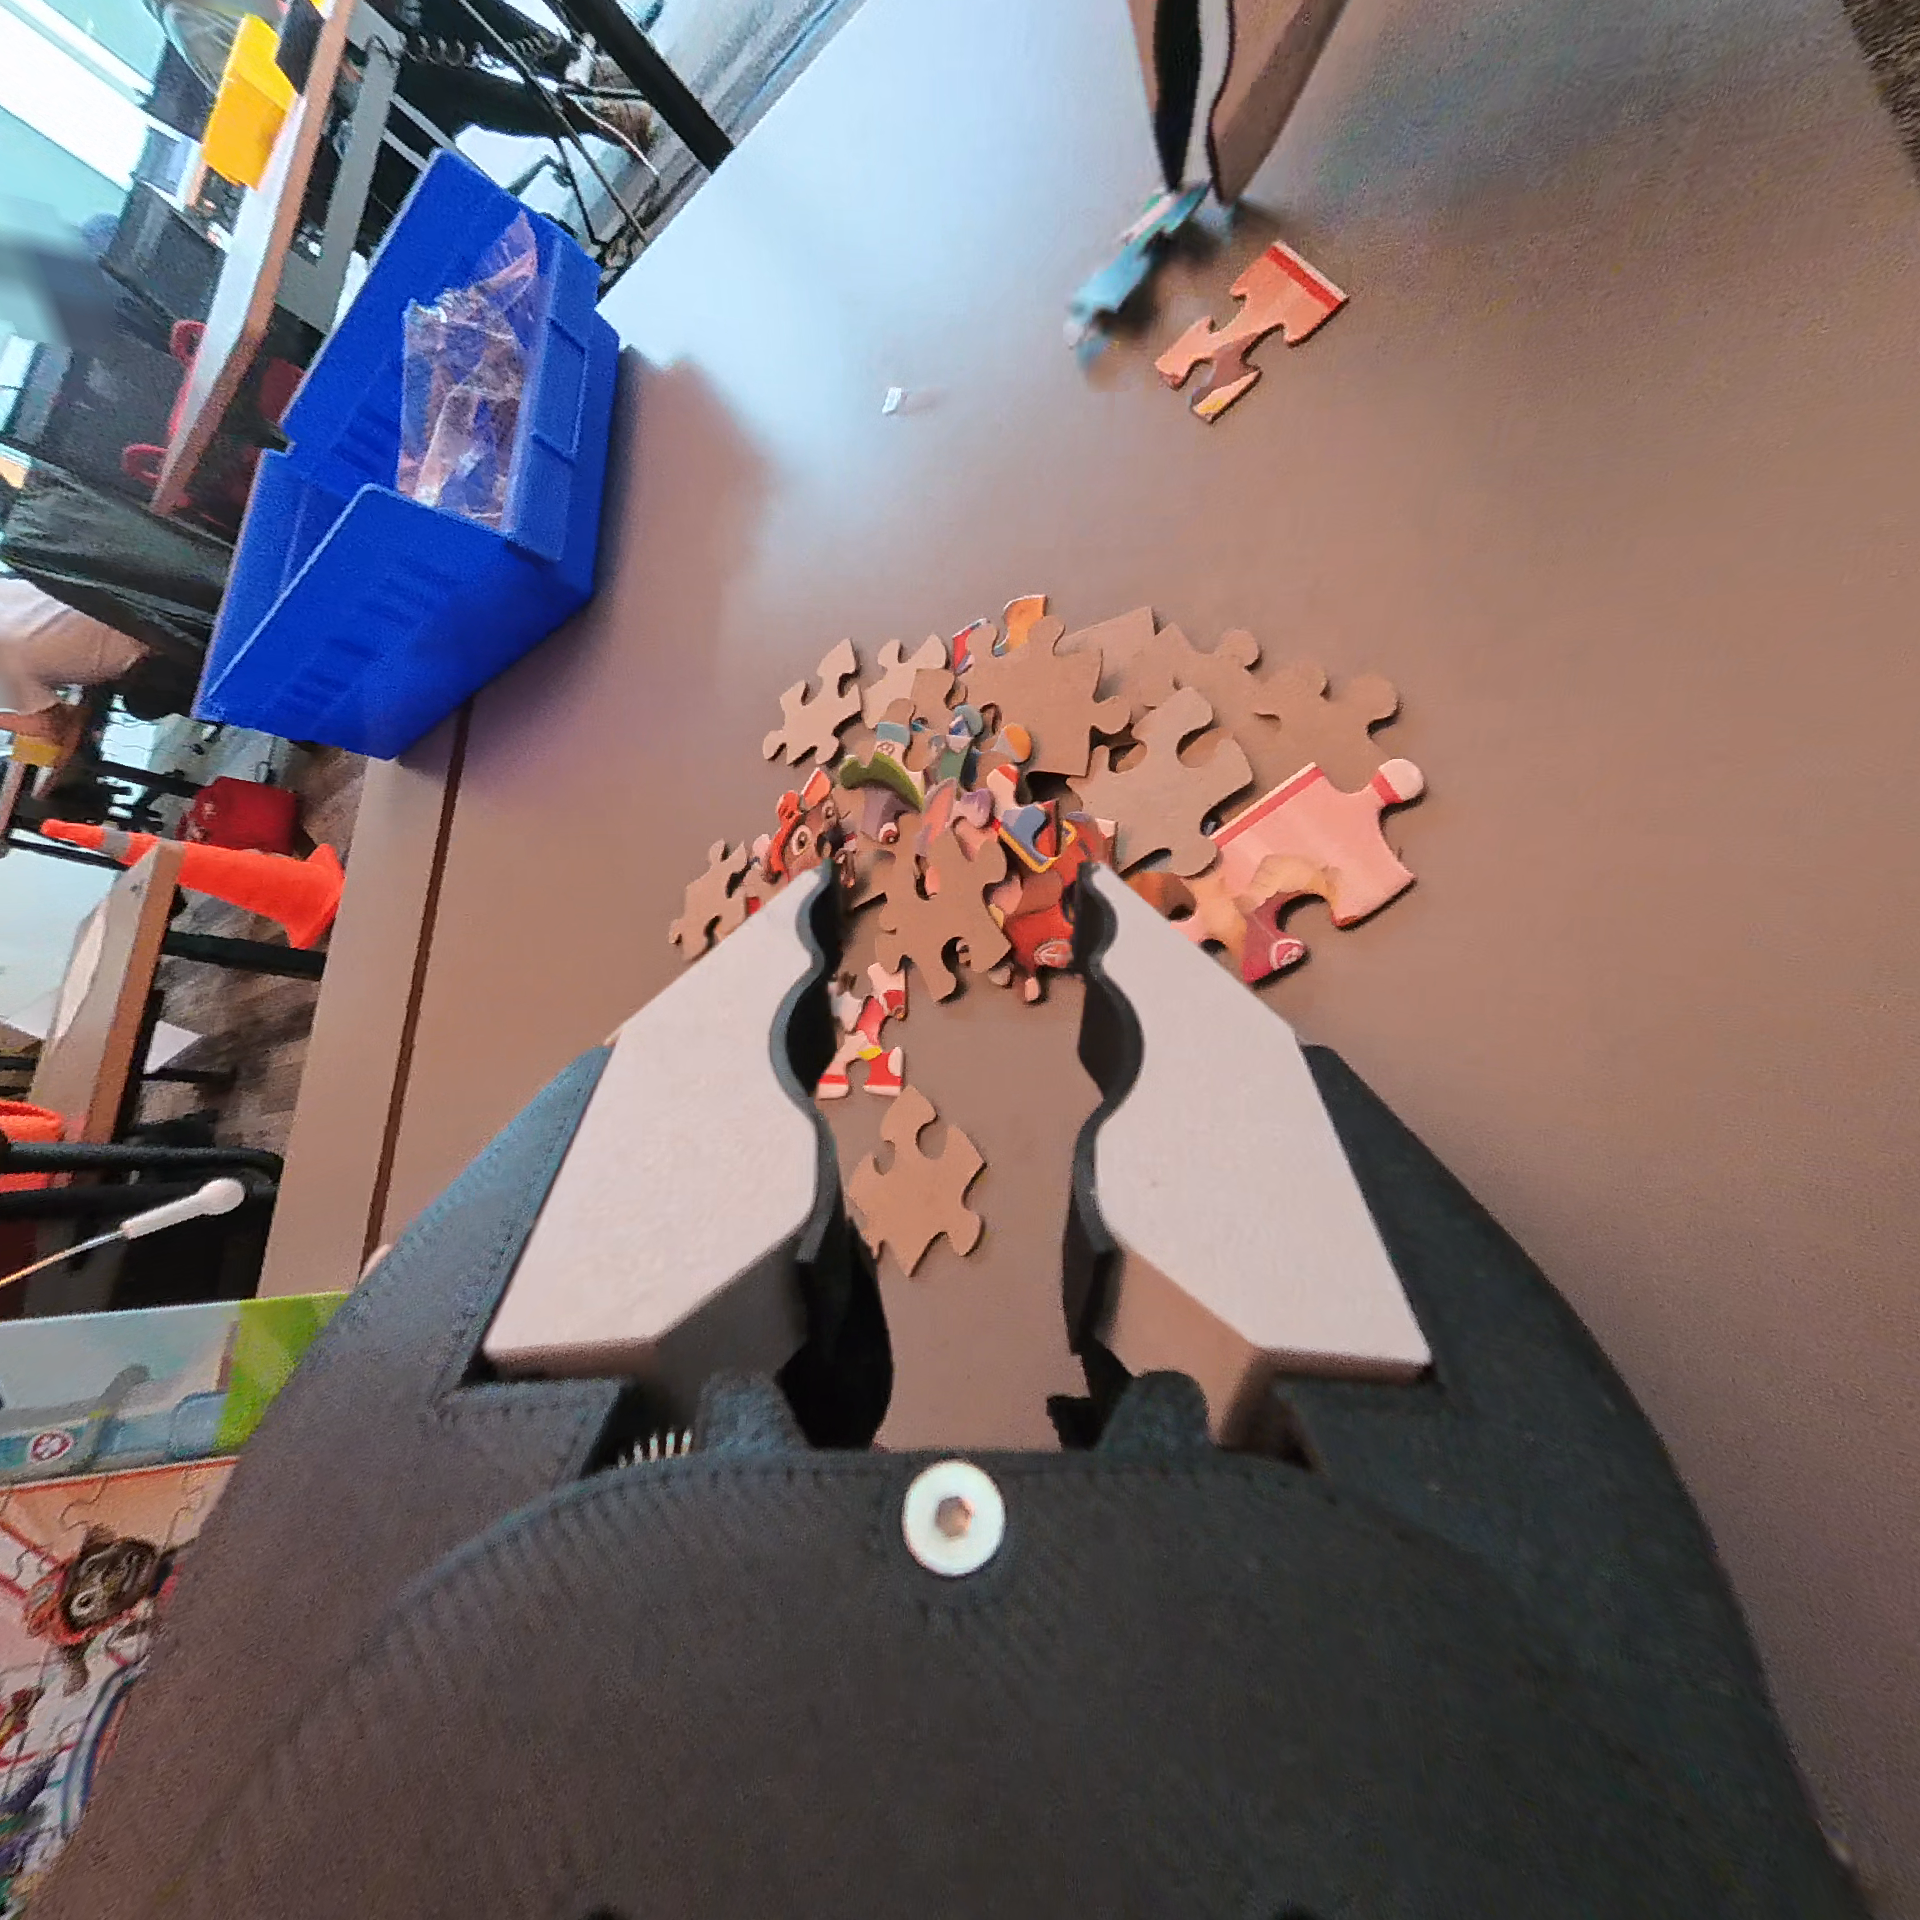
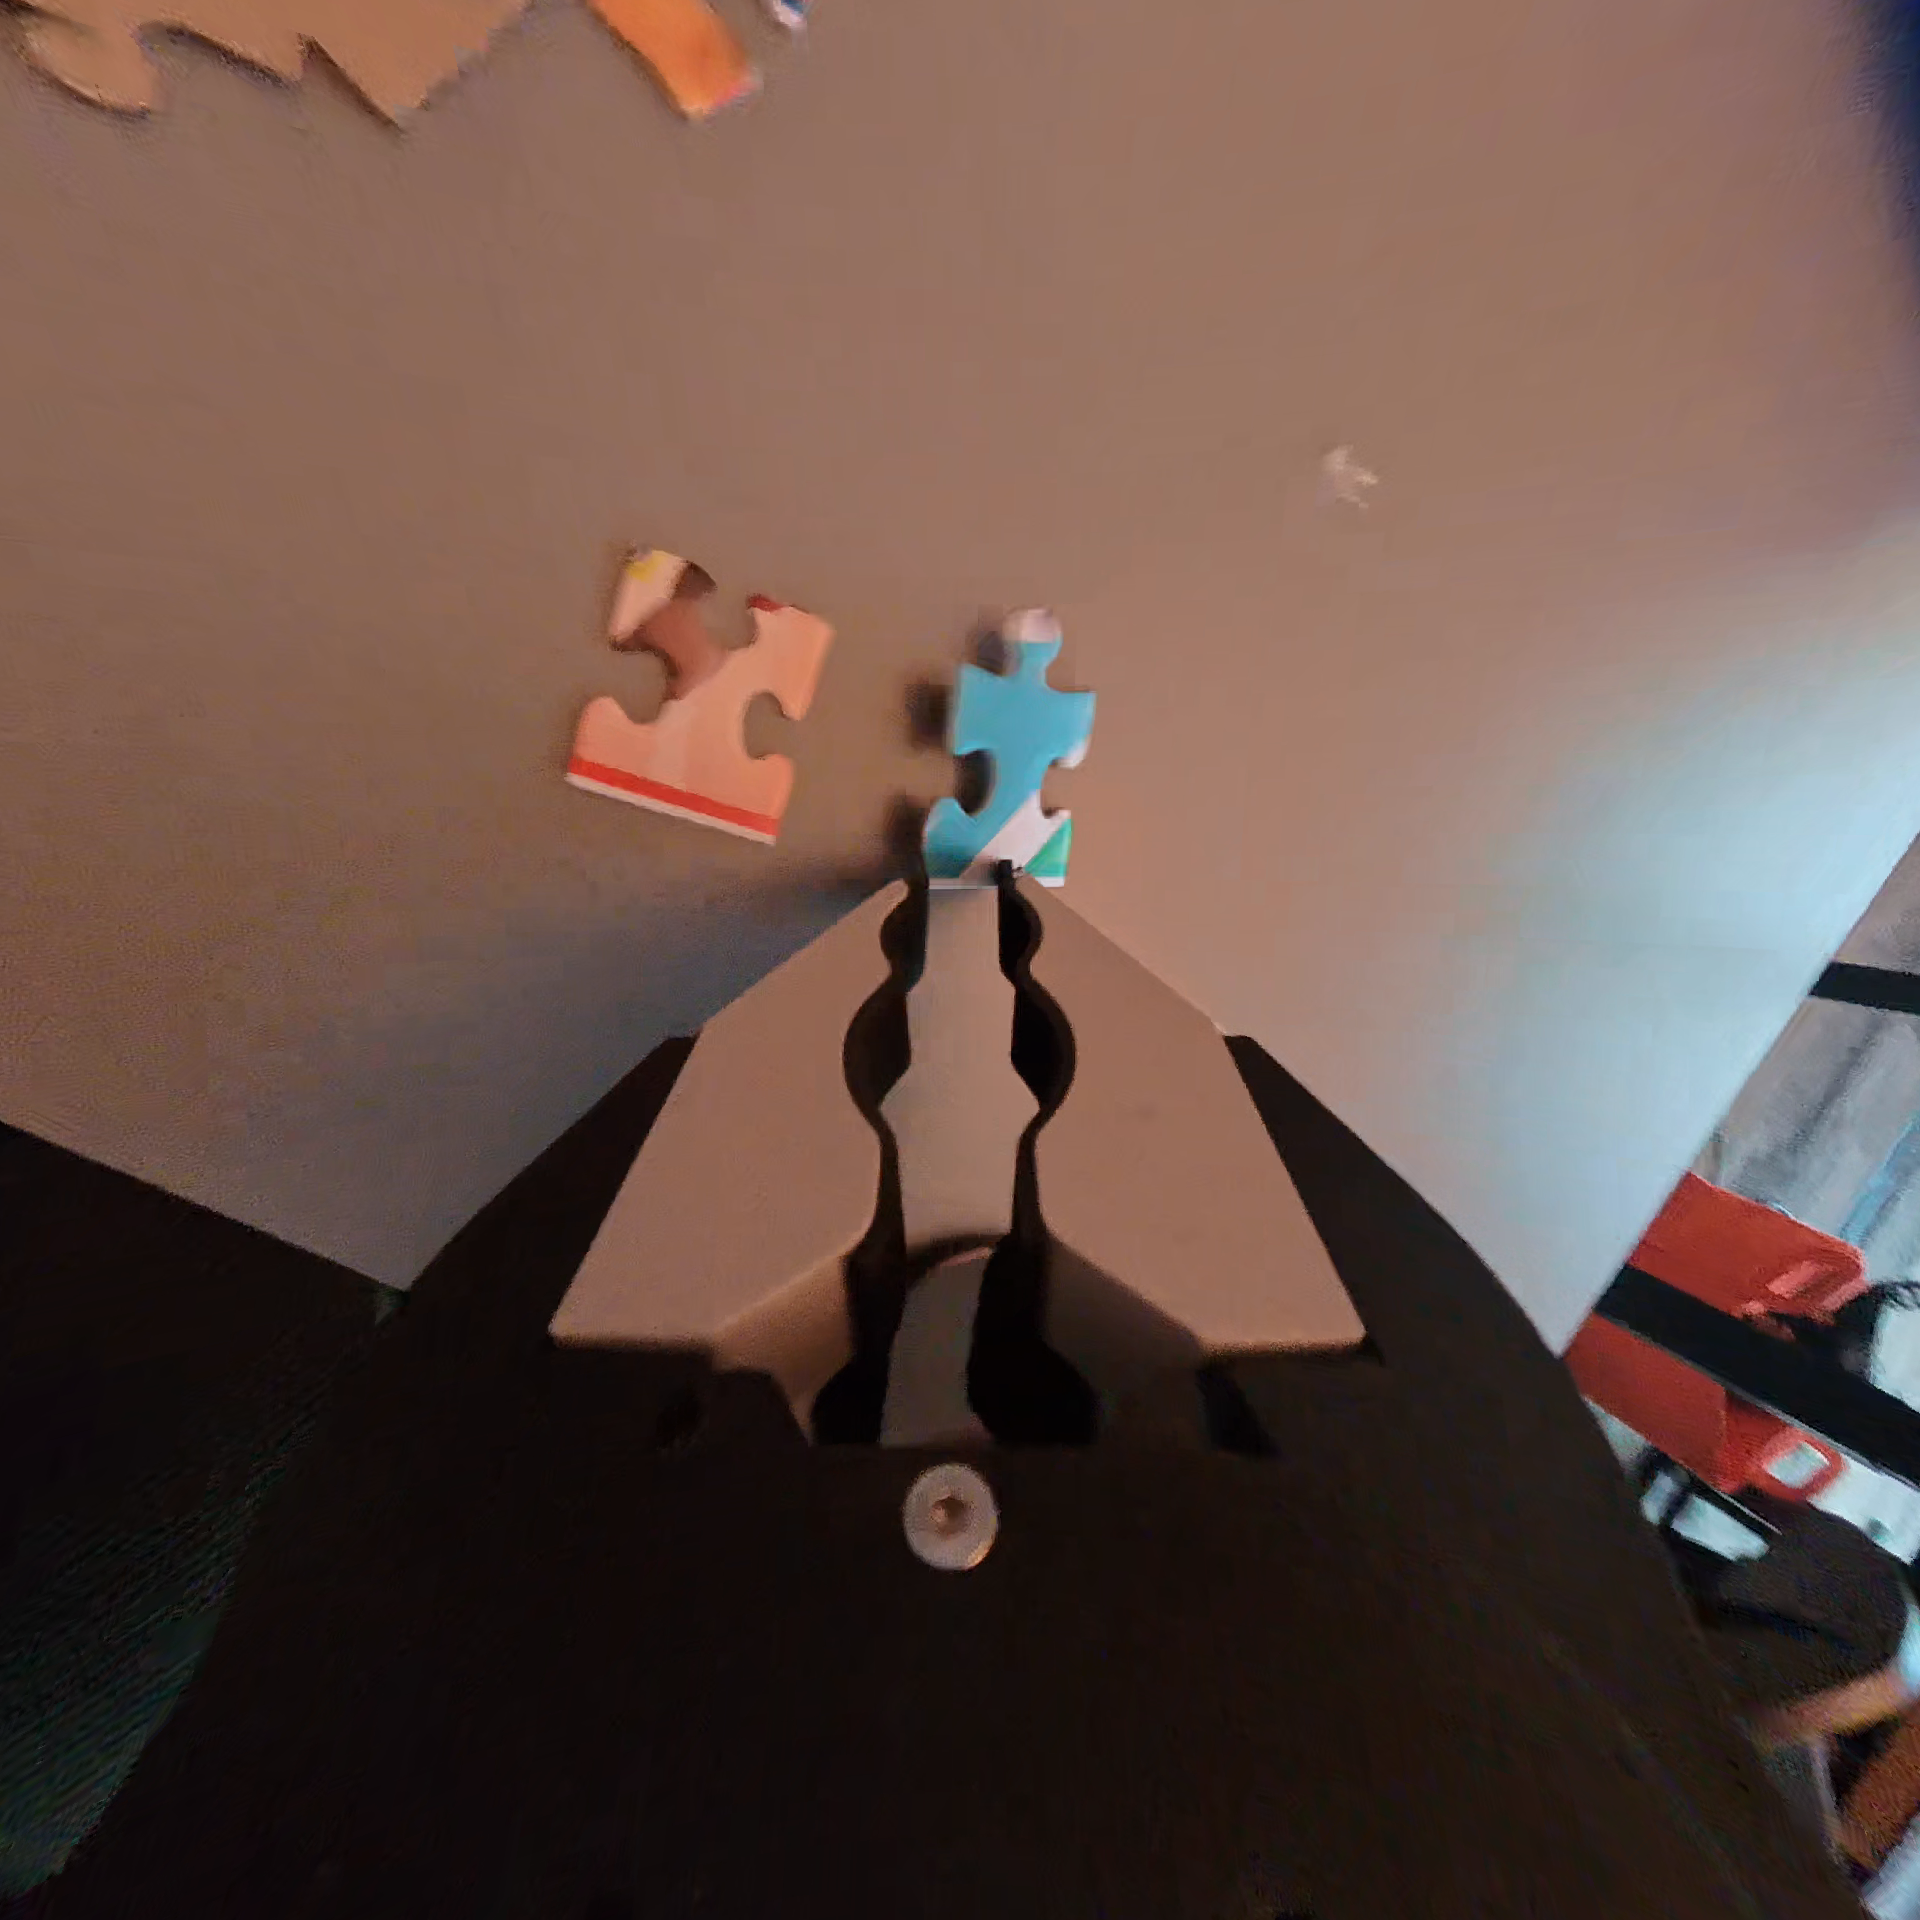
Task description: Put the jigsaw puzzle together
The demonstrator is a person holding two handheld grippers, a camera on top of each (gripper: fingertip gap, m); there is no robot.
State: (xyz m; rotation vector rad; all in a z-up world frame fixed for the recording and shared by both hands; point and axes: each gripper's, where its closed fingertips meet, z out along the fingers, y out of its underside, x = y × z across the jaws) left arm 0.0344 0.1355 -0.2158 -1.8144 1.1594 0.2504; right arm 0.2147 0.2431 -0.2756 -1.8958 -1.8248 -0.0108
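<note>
A pile of jigsaw pieces (image 1: 1049,769), many face down, lies on the grey table (image 1: 1558,935). My left gripper (image 1: 958,883) is open and empty, with its tips over the near edge of the pile. A loose face-down piece (image 1: 916,1179) lies between its fingers. My right gripper (image 2: 959,881) is nearly shut on the near edge of a blue piece (image 2: 1013,743), which is tilted up off the table. It also shows in the left wrist view (image 1: 1205,187) at the far right, over that blue piece (image 1: 1127,265). A pink piece with a red edge (image 2: 701,717) lies just left of it.
A blue bin (image 1: 416,520) holding a clear plastic bag stands at the table's far left edge. The puzzle box (image 1: 94,1538) sits at my near left. The pink piece (image 1: 1252,327) lies apart from the pile. The table edge (image 2: 1714,1091) runs close on the right. Tip to tip, the grippers are about 25 centimetres apart.
</note>
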